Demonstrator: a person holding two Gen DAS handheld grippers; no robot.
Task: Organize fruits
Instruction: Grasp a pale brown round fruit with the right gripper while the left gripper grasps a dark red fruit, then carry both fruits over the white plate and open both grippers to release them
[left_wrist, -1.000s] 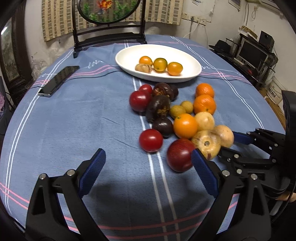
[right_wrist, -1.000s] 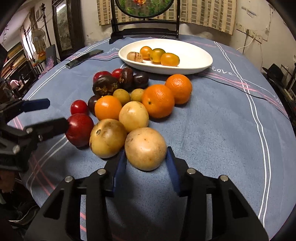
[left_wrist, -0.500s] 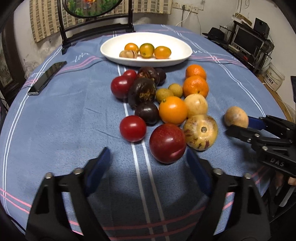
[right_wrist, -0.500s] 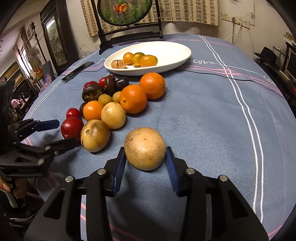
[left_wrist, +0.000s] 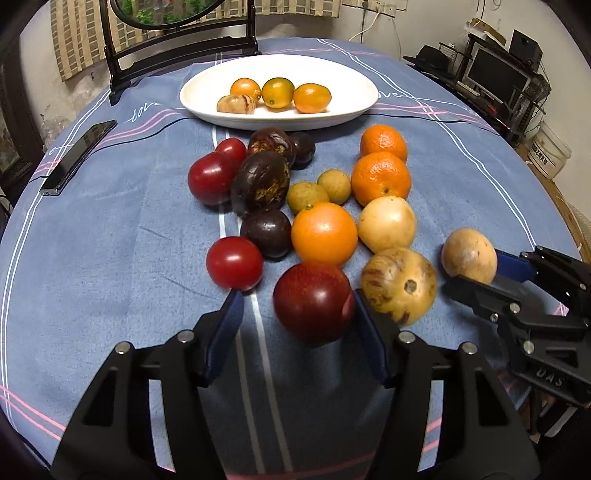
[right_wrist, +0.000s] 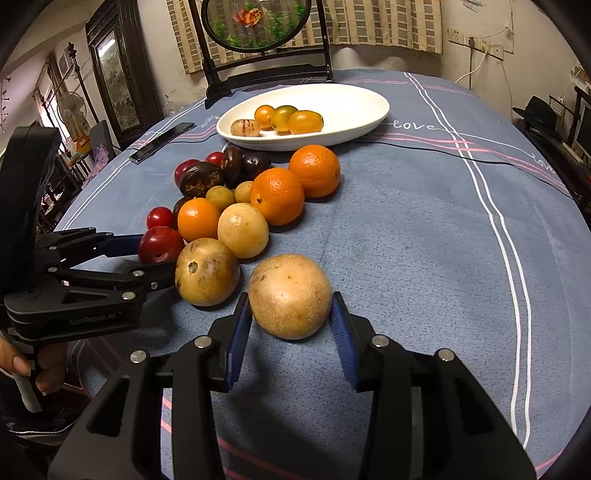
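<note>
A heap of fruit lies on the blue tablecloth before a white oval plate (left_wrist: 343, 110) that holds several small fruits. My left gripper (left_wrist: 295, 325) is open with its jaws around a dark red plum (left_wrist: 312, 301); the right jaw is at the plum, the left jaw stands apart. My right gripper (right_wrist: 291, 325) is shut on a tan round fruit (right_wrist: 290, 295) and holds it apart from the heap; that fruit also shows in the left wrist view (left_wrist: 469, 254). A mottled yellow fruit (left_wrist: 399, 284) sits right of the plum.
Oranges (left_wrist: 380, 177), dark passion fruits (left_wrist: 262, 182) and red tomatoes (left_wrist: 234, 262) fill the middle. A black phone (left_wrist: 77, 155) lies at the left. A dark wooden stand (right_wrist: 266, 70) rises behind the plate. The table edge drops off at the right.
My left gripper has moved forward and narrowed around the dark red plum. My right gripper has pulled the tan fruit back and right, away from the heap.
</note>
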